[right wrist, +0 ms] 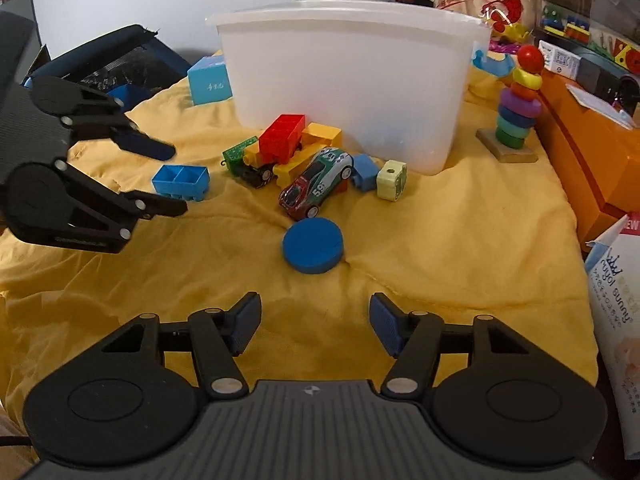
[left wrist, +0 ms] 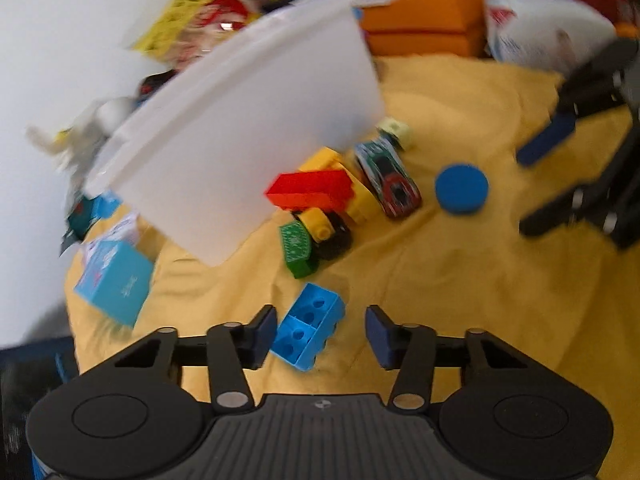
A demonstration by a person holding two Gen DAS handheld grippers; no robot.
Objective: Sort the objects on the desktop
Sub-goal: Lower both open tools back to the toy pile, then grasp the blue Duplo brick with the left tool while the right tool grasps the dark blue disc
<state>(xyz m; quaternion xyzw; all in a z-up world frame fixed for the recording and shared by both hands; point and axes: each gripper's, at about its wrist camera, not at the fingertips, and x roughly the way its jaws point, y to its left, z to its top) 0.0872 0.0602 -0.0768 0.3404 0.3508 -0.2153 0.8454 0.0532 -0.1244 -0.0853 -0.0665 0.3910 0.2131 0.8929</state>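
A light-blue hollow brick [left wrist: 308,332] lies open side up on the yellow cloth, between the fingers of my left gripper [left wrist: 322,334], which is open and close to its left side. In the right wrist view the same brick [right wrist: 181,182] sits between the left gripper's [right wrist: 172,179] spread fingers. My right gripper [right wrist: 316,320] is open and holds nothing, a short way in front of a blue disc [right wrist: 314,245]. A white plastic bin [right wrist: 348,80] stands behind a pile of bricks with a red brick [right wrist: 282,138] on top and a toy car [right wrist: 316,184].
A ring stacker [right wrist: 516,108] stands right of the bin, and a pale-green cube [right wrist: 391,179] lies near the car. A light-blue box [right wrist: 210,82] sits left of the bin. Orange boxes [right wrist: 592,152] and a carton [right wrist: 616,296] line the right edge. The left wrist view is motion-blurred.
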